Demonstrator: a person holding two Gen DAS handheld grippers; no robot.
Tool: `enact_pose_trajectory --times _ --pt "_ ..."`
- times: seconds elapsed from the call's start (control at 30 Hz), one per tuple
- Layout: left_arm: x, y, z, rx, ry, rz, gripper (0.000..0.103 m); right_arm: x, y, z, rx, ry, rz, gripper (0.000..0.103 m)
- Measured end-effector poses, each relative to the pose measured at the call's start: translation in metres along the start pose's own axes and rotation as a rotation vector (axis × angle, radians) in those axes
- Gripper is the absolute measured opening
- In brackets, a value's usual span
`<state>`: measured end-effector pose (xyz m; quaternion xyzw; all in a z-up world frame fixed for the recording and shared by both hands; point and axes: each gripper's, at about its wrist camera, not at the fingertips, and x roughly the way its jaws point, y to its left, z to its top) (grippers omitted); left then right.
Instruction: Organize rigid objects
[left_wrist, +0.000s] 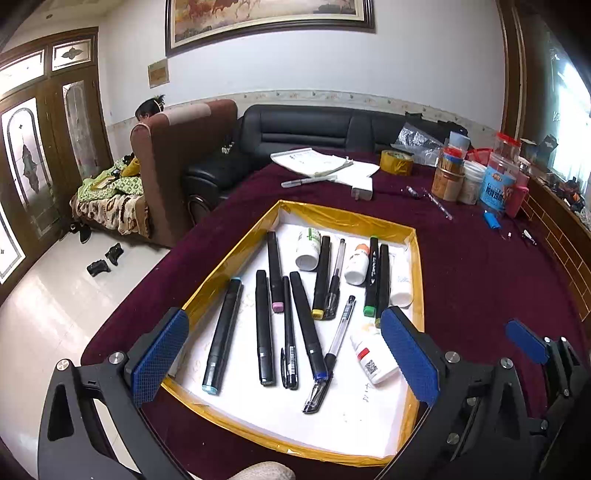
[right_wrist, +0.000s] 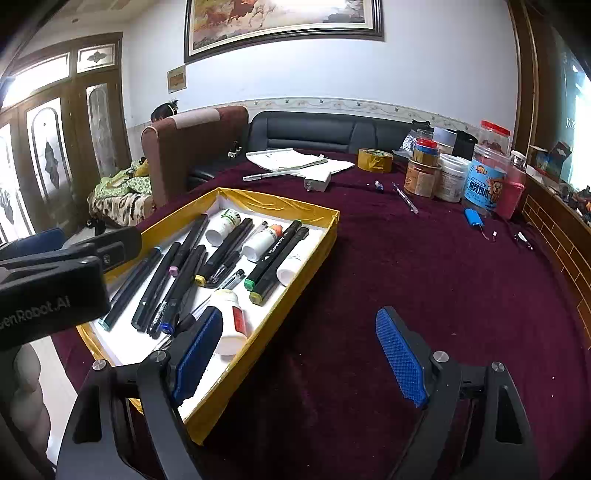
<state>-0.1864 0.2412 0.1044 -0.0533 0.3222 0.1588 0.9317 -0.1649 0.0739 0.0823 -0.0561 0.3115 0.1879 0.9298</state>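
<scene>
A shallow tray with a yellow rim lies on the maroon cloth. It holds several black markers, among them a pink-tipped one and a green-tipped one, a clear pen and white bottles. A red-labelled bottle lies at the near right of the tray. My left gripper hangs open above the tray's near half, nothing between its pads. My right gripper is open over the tray's right wall and the bare cloth, its left pad just beside the red-labelled bottle.
At the table's far side stand several jars, a tape roll, a white charger and papers. A blue battery and loose pens lie on the cloth. A person sits beyond the brown armchair.
</scene>
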Motion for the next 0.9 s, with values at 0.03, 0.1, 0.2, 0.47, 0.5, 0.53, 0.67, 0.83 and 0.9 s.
enact_pose_trajectory --times 0.03,0.1,0.2,0.47,0.5,0.53,0.67,0.83,0.9 --pt "0.001 0.000 0.000 -0.001 0.004 0.000 0.103 0.000 0.001 0.000 -0.004 0.001 -0.002 0.081" --pt "0.004 0.002 -0.001 -0.005 0.013 0.000 0.103 0.001 0.005 0.000 -0.018 0.001 -0.006 0.081" --pt "0.008 0.003 -0.003 -0.009 0.029 -0.005 0.103 0.003 0.010 -0.002 -0.041 0.006 -0.013 0.081" --pt "0.013 0.004 -0.005 -0.011 0.050 -0.011 0.103 0.005 0.020 -0.004 -0.062 0.016 -0.021 0.081" --pt "0.013 0.004 -0.005 -0.011 0.052 -0.011 0.103 0.005 0.020 -0.004 -0.061 0.017 -0.022 0.081" --pt "0.013 0.004 -0.006 -0.011 0.054 -0.011 0.103 0.005 0.019 -0.003 -0.060 0.018 -0.023 0.081" --pt "0.013 0.003 -0.006 -0.006 0.053 -0.008 0.103 0.006 0.020 -0.004 -0.059 0.023 -0.026 0.081" --pt "0.008 0.004 -0.006 -0.005 0.036 0.011 0.103 0.005 0.023 -0.005 -0.068 0.022 -0.027 0.081" --pt "0.007 0.003 -0.003 -0.004 0.039 -0.004 0.103 0.004 0.022 -0.005 -0.069 0.022 -0.025 0.081"
